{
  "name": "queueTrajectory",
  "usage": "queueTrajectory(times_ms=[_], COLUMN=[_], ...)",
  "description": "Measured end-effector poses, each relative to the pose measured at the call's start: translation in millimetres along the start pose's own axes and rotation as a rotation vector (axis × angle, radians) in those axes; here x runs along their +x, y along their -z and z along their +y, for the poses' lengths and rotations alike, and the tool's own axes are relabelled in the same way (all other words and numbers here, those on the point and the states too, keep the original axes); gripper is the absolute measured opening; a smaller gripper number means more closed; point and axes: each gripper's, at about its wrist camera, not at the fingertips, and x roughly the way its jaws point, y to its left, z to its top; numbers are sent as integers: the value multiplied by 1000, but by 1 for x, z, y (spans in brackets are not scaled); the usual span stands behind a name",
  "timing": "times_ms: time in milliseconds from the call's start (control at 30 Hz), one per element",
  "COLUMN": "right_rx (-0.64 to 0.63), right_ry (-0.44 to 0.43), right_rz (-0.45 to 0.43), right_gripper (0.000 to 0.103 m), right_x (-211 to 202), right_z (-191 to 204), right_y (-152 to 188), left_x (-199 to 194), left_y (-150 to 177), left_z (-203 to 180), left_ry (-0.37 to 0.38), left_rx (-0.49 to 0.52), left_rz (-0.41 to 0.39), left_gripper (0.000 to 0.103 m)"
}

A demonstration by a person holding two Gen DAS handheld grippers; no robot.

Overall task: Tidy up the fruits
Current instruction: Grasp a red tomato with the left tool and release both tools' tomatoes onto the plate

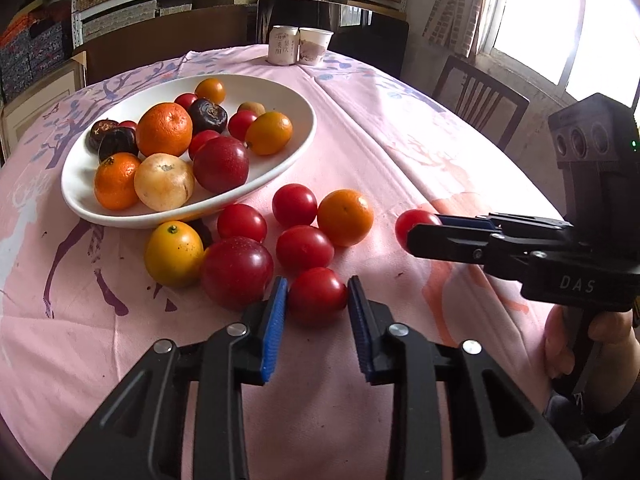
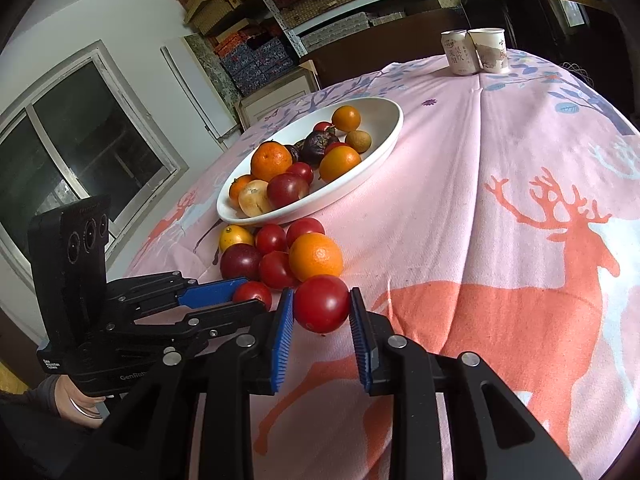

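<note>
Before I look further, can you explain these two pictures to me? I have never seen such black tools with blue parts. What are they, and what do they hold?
These are two hand-held grippers; a person holds one in each hand. Each carries a camera looking along its jaws, so each picture is taken from one tool and also shows the other. In the left camera's picture, the left gripper is shut on a tomato. In the right camera's picture, the right gripper is shut on another tomato. On the pink cloth stands a white bowl of mixed fruit. Loose tomatoes, an orange and other fruit lie in front of it. Two cups stand at the far edge.
</note>
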Motion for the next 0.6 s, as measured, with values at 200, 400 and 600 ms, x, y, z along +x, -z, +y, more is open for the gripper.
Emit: queueTrajectory(times_ms=[200, 400, 600], right_rx=[3, 24, 32], right_ry=[0, 5, -24], right_rz=[-1, -15, -50], right_gripper=[28, 28, 28], right_x=[-1, -4, -4], right_z=[-1, -1, 9], right_y=[0, -1, -39], left_x=[-16, -51, -76], left_y=[6, 7, -23], left_z=[11, 34, 72], left_ry=[25, 30, -33], left_rx=[-47, -104, -120], left_rz=[-49, -134, -202], left_gripper=[30, 30, 30])
